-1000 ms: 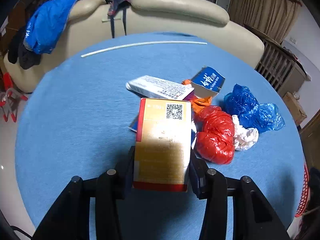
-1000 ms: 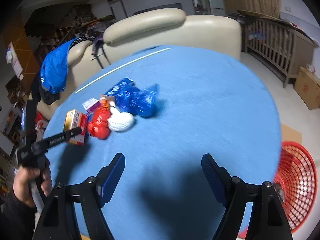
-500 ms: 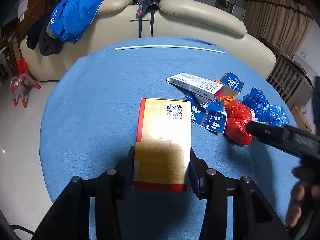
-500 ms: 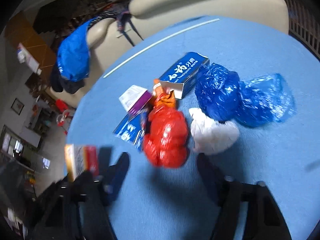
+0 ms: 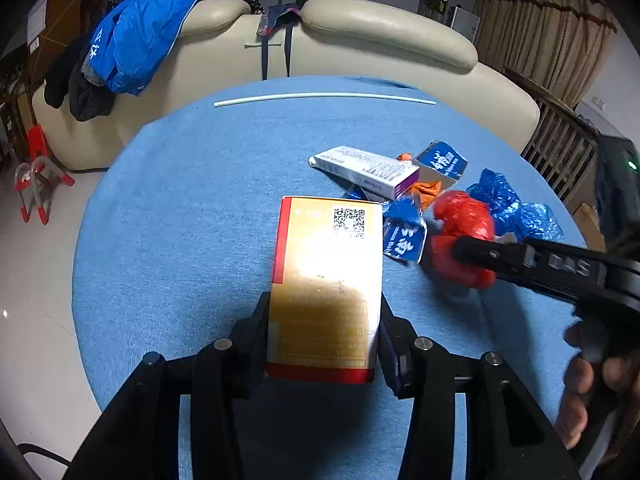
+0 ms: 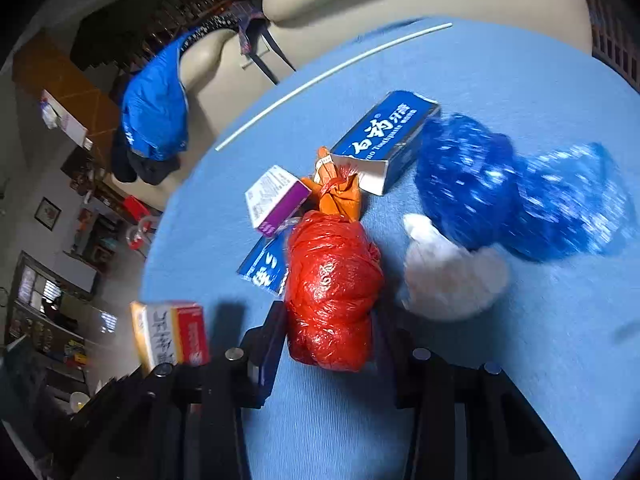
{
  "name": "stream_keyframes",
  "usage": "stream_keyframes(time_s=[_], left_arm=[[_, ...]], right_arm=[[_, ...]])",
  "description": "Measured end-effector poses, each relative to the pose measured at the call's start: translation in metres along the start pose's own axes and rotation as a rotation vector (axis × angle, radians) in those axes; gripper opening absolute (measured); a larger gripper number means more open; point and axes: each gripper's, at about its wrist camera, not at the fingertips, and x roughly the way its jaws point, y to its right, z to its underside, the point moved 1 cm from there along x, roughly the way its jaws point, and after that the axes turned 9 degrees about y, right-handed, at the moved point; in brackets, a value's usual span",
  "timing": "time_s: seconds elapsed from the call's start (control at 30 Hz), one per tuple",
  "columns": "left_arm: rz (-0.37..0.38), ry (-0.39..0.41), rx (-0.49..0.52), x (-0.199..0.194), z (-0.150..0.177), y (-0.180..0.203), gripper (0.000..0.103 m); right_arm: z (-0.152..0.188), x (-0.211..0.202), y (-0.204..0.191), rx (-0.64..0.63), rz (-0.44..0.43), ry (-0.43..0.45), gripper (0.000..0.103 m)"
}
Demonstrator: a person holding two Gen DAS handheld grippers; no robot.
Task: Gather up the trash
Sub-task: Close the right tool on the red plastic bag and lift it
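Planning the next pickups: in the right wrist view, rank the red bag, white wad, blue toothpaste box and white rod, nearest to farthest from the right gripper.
1. red bag, between the closing jaws
2. white wad, right
3. blue toothpaste box, beyond
4. white rod, far edge

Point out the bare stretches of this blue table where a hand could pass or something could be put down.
Bare cloth runs between the white rod and the yellow box, and along the table's left half in the left wrist view. The near edge in front of the blue bags is also free. Crowded: the cluster around the red bag, white wad and toothpaste box.
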Motion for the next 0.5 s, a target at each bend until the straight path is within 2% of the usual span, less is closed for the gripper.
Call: stream_keyframes(time_s=[0.2,0.33,0.5], left_arm=[[0.013,0.011,0.027,-0.016,0.001,0.020,0.049],[0.051,0.004,0.077,-0.021,0.005,0.049,0.049],[0.120,0.000,0.154,-0.031,0.012,0.095,0.049]], right_arm=[[0.023,-0.066,0.022,0.060,-0.075,0.057,0.044],[0.037,-0.105,0.043,0.103,-0.079,0.101,0.044],[0.051,-0.153,0.078,0.163,-0.034,0.179,0.044]])
